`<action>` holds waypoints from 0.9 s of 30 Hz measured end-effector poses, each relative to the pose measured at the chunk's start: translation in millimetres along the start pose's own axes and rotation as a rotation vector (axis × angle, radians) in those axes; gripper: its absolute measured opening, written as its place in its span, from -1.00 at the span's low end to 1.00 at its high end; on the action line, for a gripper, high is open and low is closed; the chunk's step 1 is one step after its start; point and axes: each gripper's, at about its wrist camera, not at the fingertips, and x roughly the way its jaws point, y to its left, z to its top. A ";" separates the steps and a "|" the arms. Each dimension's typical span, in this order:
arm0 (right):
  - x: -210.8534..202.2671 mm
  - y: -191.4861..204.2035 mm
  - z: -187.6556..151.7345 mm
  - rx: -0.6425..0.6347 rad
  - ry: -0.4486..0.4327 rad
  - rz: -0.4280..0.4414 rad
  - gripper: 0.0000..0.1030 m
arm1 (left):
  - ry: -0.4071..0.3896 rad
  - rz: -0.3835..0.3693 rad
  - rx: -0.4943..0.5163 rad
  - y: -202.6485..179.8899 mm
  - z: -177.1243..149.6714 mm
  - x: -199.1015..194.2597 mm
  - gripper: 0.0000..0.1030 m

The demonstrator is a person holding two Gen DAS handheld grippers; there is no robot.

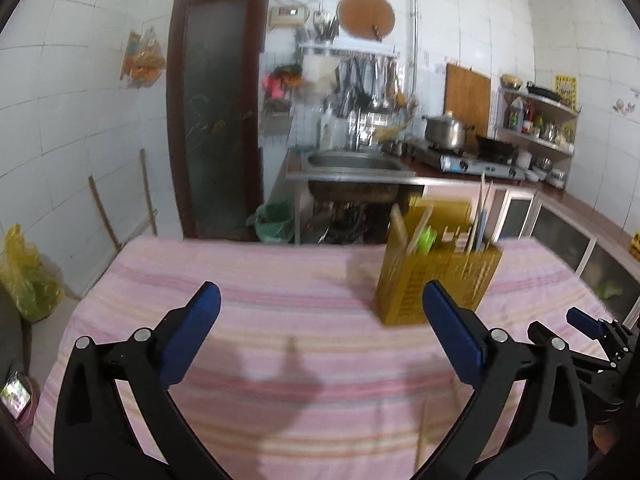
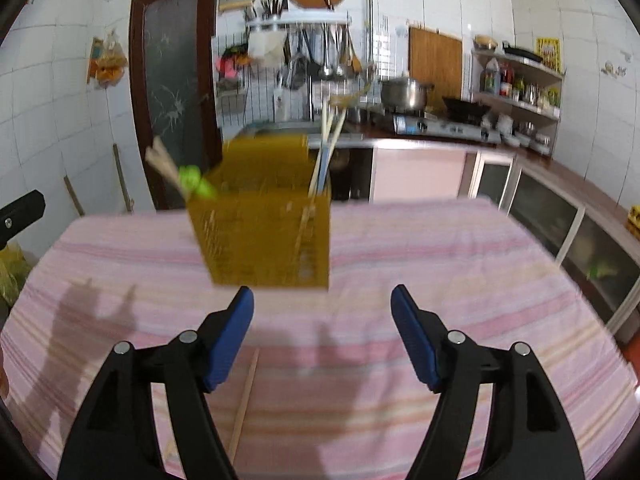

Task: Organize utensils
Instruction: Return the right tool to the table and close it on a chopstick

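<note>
No writing is legible on the yellow utensil basket point(image 2: 264, 240); near it, left gripper point(image 1: 320, 316) and right gripper point(image 2: 322, 312) gape empty.

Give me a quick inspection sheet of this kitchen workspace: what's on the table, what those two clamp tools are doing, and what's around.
Surface: table under a pink striped cloth.
Job's things: yellow caddy standing upright, chopsticks and a green-handled item poking out; one loose chopstick lying on the cloth in front of it.
Clutter: nothing seen on the table.
Grippers: left gripper open, nothing between its fingers; right gripper open, empty, facing the caddy.
Cables: nothing seen on the table.
Surroundings: sink, stove with a pot, hanging ladles, shelf, door.
</note>
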 end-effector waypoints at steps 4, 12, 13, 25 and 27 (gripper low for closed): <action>13.2 9.8 -24.8 0.000 0.069 -0.008 0.36 | 0.072 0.018 -0.004 7.3 -35.6 9.4 0.90; 34.1 37.0 -49.1 -0.048 0.143 -0.017 0.36 | 0.203 0.040 -0.012 23.0 -81.4 46.3 0.90; 35.9 38.9 -50.7 -0.051 0.151 -0.014 0.36 | 0.217 0.036 -0.017 24.7 -84.1 50.2 0.90; 67.7 60.9 -57.3 -0.086 0.278 0.011 -0.38 | 0.290 0.031 0.002 24.1 -98.1 68.6 0.90; 71.8 64.3 -58.5 -0.089 0.296 0.007 -0.46 | 0.288 0.030 0.001 23.4 -98.0 67.1 0.90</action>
